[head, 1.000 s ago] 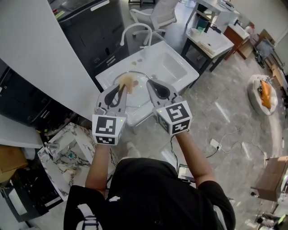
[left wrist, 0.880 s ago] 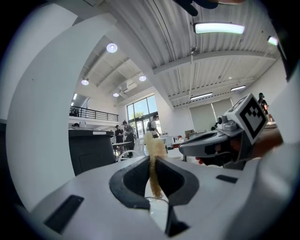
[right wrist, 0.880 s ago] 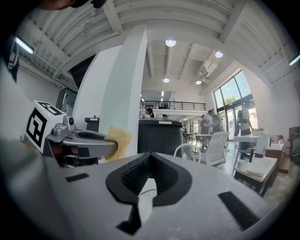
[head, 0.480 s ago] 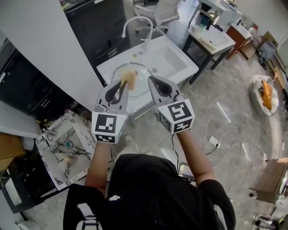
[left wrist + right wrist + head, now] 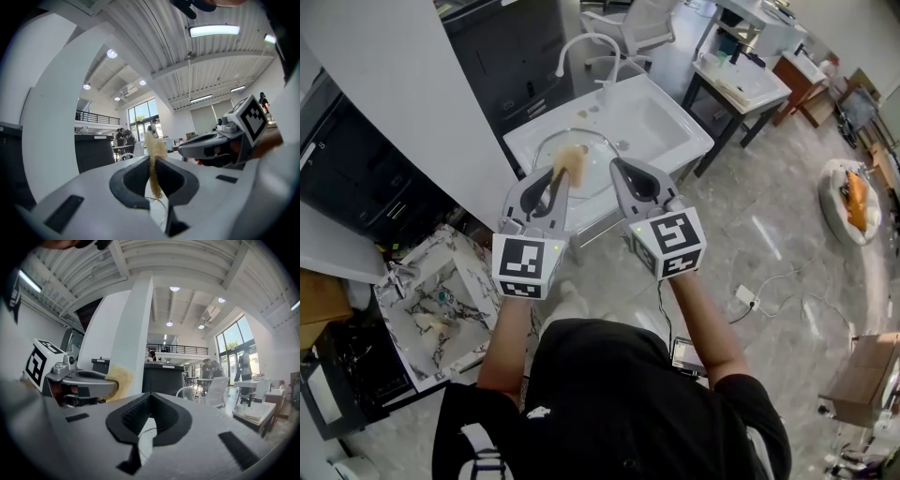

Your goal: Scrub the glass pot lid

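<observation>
The glass pot lid lies flat on the left part of the white sink, in front of its curved tap. Above the sink's near edge, the left gripper is clenched on a tan sponge that sticks out past its tips over the lid. Beside it, the right gripper has its jaws pressed together with nothing between them. Each gripper's cube carries only black-and-white square marker patterns.
</observation>
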Available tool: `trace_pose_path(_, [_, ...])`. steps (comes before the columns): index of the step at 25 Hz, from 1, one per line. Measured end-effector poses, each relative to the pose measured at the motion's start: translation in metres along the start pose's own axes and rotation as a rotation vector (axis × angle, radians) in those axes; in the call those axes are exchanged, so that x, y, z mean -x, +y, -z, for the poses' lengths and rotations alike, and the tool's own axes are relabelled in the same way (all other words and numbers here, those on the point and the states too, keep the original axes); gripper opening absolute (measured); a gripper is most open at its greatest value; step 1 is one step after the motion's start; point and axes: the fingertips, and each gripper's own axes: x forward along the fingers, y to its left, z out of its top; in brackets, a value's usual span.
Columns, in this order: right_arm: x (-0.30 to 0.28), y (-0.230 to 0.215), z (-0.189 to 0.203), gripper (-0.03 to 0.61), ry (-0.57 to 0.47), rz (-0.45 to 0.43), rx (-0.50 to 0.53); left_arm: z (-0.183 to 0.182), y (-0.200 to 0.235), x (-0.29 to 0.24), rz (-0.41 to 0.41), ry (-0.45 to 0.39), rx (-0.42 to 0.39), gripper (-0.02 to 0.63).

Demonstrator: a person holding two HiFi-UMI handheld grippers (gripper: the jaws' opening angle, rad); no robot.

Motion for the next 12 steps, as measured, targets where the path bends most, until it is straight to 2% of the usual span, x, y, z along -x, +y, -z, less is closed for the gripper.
trace_pose_path(12, [0.0010,0.0079,0.0044,-0.002,0.002,0.005,0.015,0.0083,-0.0019,0.0054,0.008,0.019,-0.003,0.021])
